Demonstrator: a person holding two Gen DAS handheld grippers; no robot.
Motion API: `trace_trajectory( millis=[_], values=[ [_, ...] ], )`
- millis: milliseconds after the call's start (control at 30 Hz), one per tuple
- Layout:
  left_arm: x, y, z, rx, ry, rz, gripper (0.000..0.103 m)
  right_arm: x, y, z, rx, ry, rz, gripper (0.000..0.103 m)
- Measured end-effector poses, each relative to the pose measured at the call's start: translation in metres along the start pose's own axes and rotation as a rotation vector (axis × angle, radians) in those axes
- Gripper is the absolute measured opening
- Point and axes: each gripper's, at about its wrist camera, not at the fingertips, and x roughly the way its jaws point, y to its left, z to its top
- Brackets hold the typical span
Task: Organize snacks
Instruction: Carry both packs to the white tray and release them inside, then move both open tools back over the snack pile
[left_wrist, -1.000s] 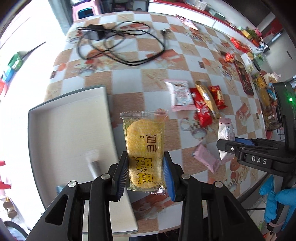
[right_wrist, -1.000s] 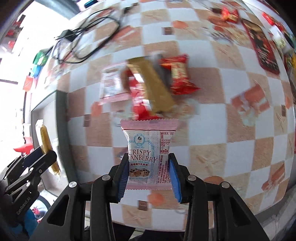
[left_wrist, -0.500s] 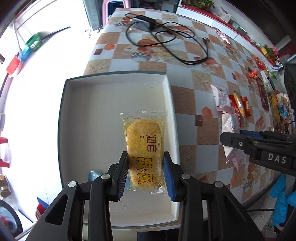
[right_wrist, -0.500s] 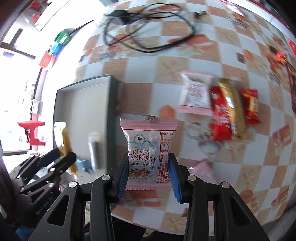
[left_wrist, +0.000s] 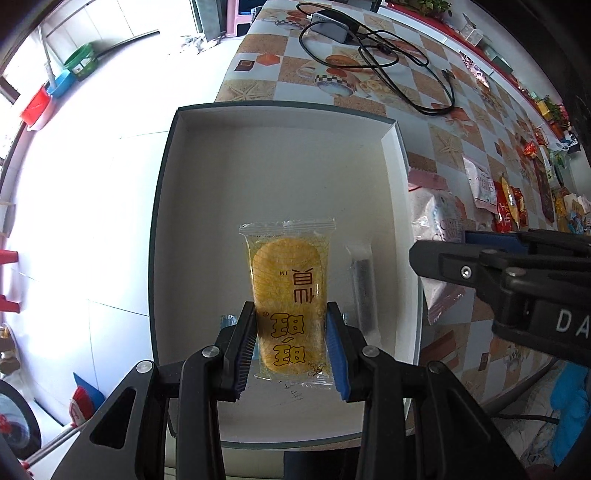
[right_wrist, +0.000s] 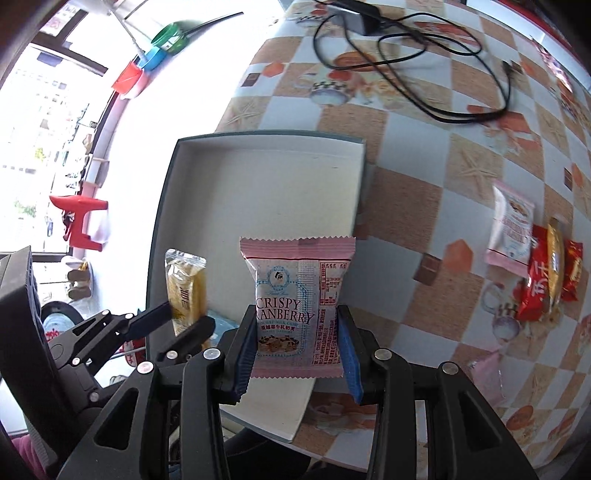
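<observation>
Both grippers sit above a shallow white box (left_wrist: 280, 177) at the edge of a table (right_wrist: 424, 184) covered in a checkered orange-and-white print. Left gripper (left_wrist: 291, 350) points straight down, blue pads pressed on the lower half of a clear-wrapped yellow cracker packet (left_wrist: 288, 295), which hangs over the box floor near the front half. Right gripper (right_wrist: 297, 350) clamps a pink "Crispy Cranberry" packet (right_wrist: 297, 299) by its lower sides; this one is over the box's right-hand front part, close to the wall. In the left wrist view the right gripper comes in from the right over the box rim, its pink packet crumpled-looking from the side. On the box floor, just beside the yellow packet, lies a slim silvery wrapper (left_wrist: 362, 291), blurred, possibly a stick-type snack. A bit of blue wrapper (right_wrist: 221, 323) shows behind the fingers. Out on the table, well apart from the box: another pink packet (right_wrist: 511, 230), red packets (right_wrist: 535, 291) and a gold bar (right_wrist: 556, 258) overlapping in a small heap. A black cable (right_wrist: 406, 55) with its adapter lies at the far end.
</observation>
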Motion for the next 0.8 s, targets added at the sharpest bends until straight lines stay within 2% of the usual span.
trace_trajectory(
  millis=[500,533,600,633,667,700,733,800],
  values=[
    [0.016,0.008,-0.017,0.002,0.051,-0.011,0.040,0.026,0.021,0.003,-0.016,0.063,0.004,0.043],
    [0.017,0.007,-0.016,0.003,0.054,-0.012,0.042,0.027,0.021,0.003,-0.014,0.064,0.004,0.043],
    [0.018,0.006,-0.017,0.004,0.059,-0.005,0.055,0.026,0.019,0.002,-0.011,0.065,0.000,0.044],
    [0.017,0.005,-0.017,0.003,0.058,0.001,0.067,0.025,0.018,0.001,-0.009,0.064,-0.002,0.044],
    [0.017,0.005,-0.017,0.000,0.053,0.004,0.074,0.025,0.016,0.001,-0.005,0.064,-0.004,0.045],
    [0.016,0.005,-0.017,-0.002,0.048,0.006,0.077,0.024,0.015,0.000,0.001,0.062,-0.008,0.057],
    [0.016,0.004,-0.017,-0.003,0.049,0.009,0.079,0.022,0.013,0.000,0.007,0.057,-0.011,0.081],
    [0.016,0.003,-0.015,-0.004,0.058,0.014,0.079,0.016,0.006,-0.001,0.022,0.031,-0.022,0.101]
  ],
)
